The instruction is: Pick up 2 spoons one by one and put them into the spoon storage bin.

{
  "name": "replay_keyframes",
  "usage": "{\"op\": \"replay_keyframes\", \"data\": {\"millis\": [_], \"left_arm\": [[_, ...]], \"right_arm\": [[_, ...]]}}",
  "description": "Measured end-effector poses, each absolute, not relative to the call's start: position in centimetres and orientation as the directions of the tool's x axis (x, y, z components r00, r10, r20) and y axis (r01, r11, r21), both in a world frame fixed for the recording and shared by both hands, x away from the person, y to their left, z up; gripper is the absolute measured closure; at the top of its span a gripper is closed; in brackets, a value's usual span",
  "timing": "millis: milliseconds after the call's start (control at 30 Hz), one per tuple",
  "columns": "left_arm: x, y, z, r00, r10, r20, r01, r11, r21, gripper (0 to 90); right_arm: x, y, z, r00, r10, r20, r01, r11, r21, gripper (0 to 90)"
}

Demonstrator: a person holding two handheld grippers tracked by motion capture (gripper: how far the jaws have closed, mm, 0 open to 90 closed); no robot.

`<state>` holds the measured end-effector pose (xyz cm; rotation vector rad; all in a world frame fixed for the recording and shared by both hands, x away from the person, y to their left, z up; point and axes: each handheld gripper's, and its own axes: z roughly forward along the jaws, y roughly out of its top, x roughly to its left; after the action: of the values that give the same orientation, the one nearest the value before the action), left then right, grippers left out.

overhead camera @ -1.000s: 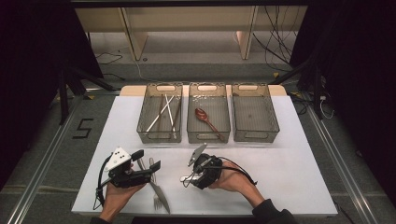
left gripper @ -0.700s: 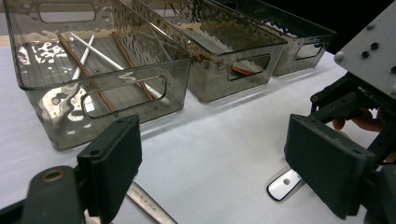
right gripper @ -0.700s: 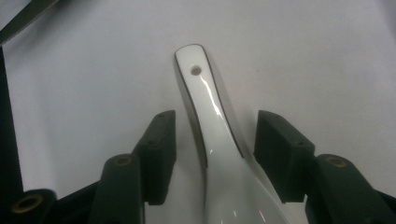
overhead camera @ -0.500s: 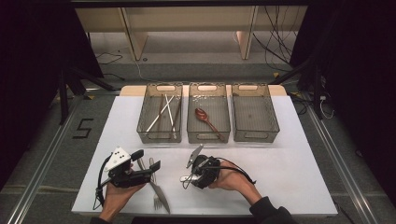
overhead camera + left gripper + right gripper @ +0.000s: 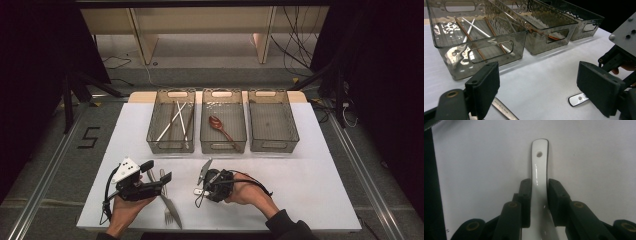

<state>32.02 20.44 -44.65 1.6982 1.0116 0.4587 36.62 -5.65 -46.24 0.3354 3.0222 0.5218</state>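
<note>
Right hand-held gripper (image 5: 539,195): low on the near half of the tabletop (image 5: 310,180), jaws just closing in on a white spoon (image 5: 539,167). In the right gripper view the pads sit against both sides of the handle, so it is grasped or all but; the handle end, with its small hole, pokes out flat on the white surface. The bowl end is cut off at the bottom of that view, under the jaws. From the high view the gripper (image 5: 202,187) and its hand cover most of the spoon (image 5: 198,191); a short white tip shows.

Left hand-held gripper (image 5: 159,172): released, jaws wide apart, nothing between them (the left gripper view looks through the gap to bare tabletop). It hovers at the near-left, just beside a fork (image 5: 168,210) and a knife (image 5: 167,202) lying near the front edge. The knife's handle is partly under the gripper.

Three clear bins along the far edge, side by side, touching or nearly so:
- left bin (image 5: 152,131), holding chopsticks (image 5: 172,122), white and brown, crossed;
- middle bin (image 5: 205,145), holding a brown spoon (image 5: 220,127);
- right bin (image 5: 295,131).

Open room: a broad bare strip between bins and grippers, and the whole right side of the tabletop. Beyond the tabletop the surroundings are dark and hard to make out.
</note>
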Motion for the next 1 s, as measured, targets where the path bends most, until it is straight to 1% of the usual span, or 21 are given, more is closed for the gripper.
{"op": "replay_keyframes", "data": {"millis": [267, 333, 367, 400, 433, 533, 667, 800, 1000], "left_arm": [[32.0, 20.4, -44.6, 0.567, 0.805, -0.173, 0.398, -0.084, 0.914, 18.2], [32.0, 20.4, -44.6, 0.567, 0.805, -0.172, 0.398, -0.086, 0.913, 18.2], [32.0, 20.4, -44.6, 0.567, 0.805, -0.172, 0.398, -0.085, 0.914, 18.2], [32.0, 20.4, -44.7, 0.567, 0.806, -0.172, 0.396, -0.084, 0.914, 18.2], [32.0, 20.4, -44.7, 0.567, 0.806, -0.172, 0.396, -0.083, 0.914, 18.2], [32.0, 20.4, -44.6, 0.567, 0.806, -0.171, 0.396, -0.084, 0.915, 18.2], [32.0, 20.5, -44.6, 0.567, 0.806, -0.172, 0.398, -0.085, 0.913, 18.2], [32.0, 20.4, -44.6, 0.566, 0.806, -0.173, 0.398, -0.084, 0.913, 18.2], [32.0, 20.4, -44.6, 0.564, 0.807, -0.173, 0.397, -0.082, 0.914, 18.2]], "right_arm": [[36.3, -5.7, -46.0, -0.978, 0.209, -0.009, 0.194, 0.924, 0.330, 76.8], [36.3, -5.7, -45.8, -0.978, 0.210, 0.017, 0.203, 0.918, 0.340, 81.1], [36.2, -5.8, -45.6, -0.978, 0.207, 0.033, 0.206, 0.912, 0.354, 86.2], [36.1, -5.7, -45.4, -0.977, 0.210, 0.034, 0.208, 0.909, 0.362, 86.4], [36.0, -5.6, -45.4, -0.979, 0.202, 0.018, 0.195, 0.917, 0.347, 86.4], [36.0, -5.5, -45.4, -0.978, 0.207, 0.025, 0.203, 0.920, 0.336, 86.4], [36.1, -5.7, -45.0, -0.977, 0.212, 0.021, 0.206, 0.914, 0.350, 86.6], [36.6, -6.2, -44.1, -0.972, 0.237, 0.007, 0.222, 0.900, 0.374, 86.7], [38.1, -7.4, -41.9, -0.954, 0.300, -0.020, 0.260, 0.854, 0.450, 86.6]]}}
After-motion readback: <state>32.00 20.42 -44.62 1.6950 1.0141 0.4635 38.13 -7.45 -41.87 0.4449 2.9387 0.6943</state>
